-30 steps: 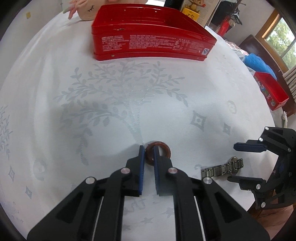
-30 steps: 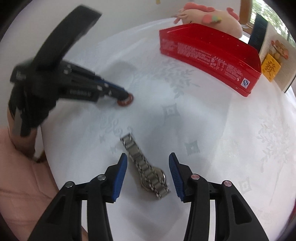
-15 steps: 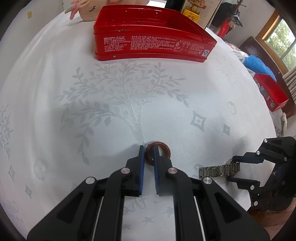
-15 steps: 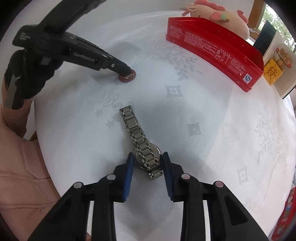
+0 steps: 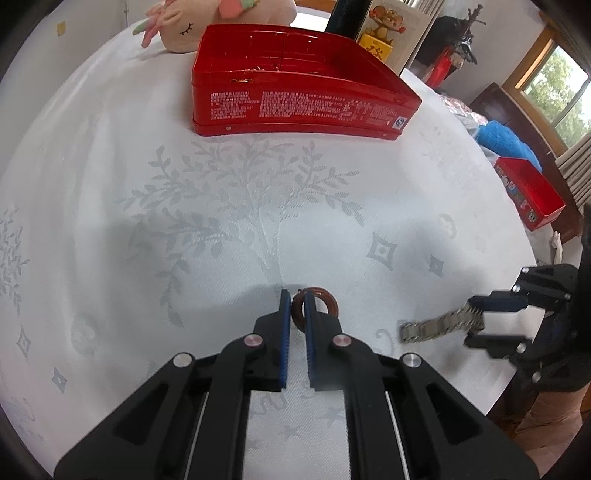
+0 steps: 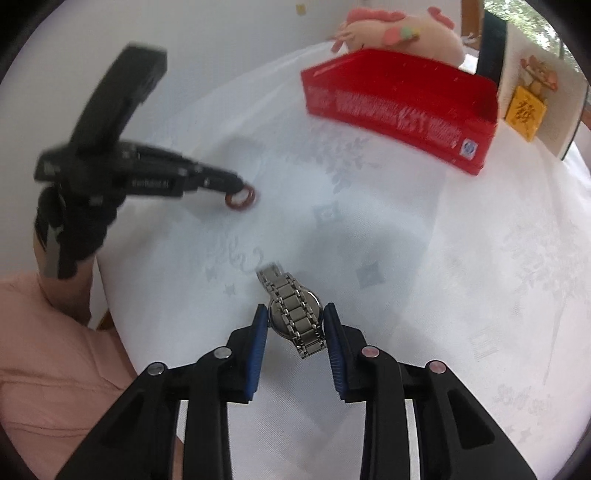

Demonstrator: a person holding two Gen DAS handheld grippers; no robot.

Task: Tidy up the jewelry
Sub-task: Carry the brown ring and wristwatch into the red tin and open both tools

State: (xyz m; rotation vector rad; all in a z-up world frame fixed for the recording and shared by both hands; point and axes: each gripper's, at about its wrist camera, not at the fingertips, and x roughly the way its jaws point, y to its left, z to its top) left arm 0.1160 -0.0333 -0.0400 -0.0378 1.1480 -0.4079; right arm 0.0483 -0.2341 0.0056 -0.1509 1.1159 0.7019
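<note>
We list first the round table (image 5: 110, 155), covered in a white cloth woven with a pale grey tree and small diamond motifs. At its far side stands the red tin (image 5: 295, 99), open at the top, printed text along its near wall; the same tin shows in the right wrist view (image 6: 399, 110). Something small and gold glints on its floor, too small for us to tell. Behind the tin lies a pink plush toy (image 5: 192, 22), and beside it a card with a cartoon mouse (image 5: 391, 26). At the far right, off the table edge, we note a smaller red box (image 5: 532, 195) and a blue cloth (image 5: 506, 140).

Next, the two tools. The left gripper (image 5: 294, 308) points down at the cloth, its blue pads closed almost completely on the near rim of the brown ring (image 5: 321, 301). The ring lies about mid-table, well short of the tin; whether it is clear of the cloth we cannot tell. The right gripper (image 6: 295, 323) holds its pads partly apart, pressed on either side of the case of the steel watch (image 6: 295, 314). The watch sits near the table's near right edge, and its link band sticks out beyond the fingertips. A pink sleeve (image 6: 44, 350) shows at lower left of the right wrist view.
</note>
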